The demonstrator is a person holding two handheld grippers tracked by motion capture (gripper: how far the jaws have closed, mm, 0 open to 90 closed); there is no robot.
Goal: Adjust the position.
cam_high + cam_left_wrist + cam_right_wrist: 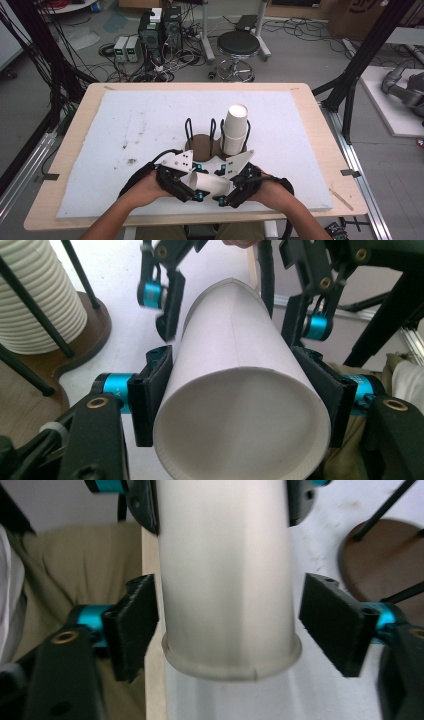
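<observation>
Paper cup (210, 184) – far end hidden behind hands; left gripper (240, 405) clamps it, right gripper (227, 625) jaws spread, off cup.

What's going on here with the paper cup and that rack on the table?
A person is working with a gripper in each hand at the near edge of the table. The left gripper is clamped on a white paper cup lying sideways between both hands. The right gripper is open around the cup's other end, its pads clear of it. Behind them, a stack of cups stands in a wire rack.
</observation>
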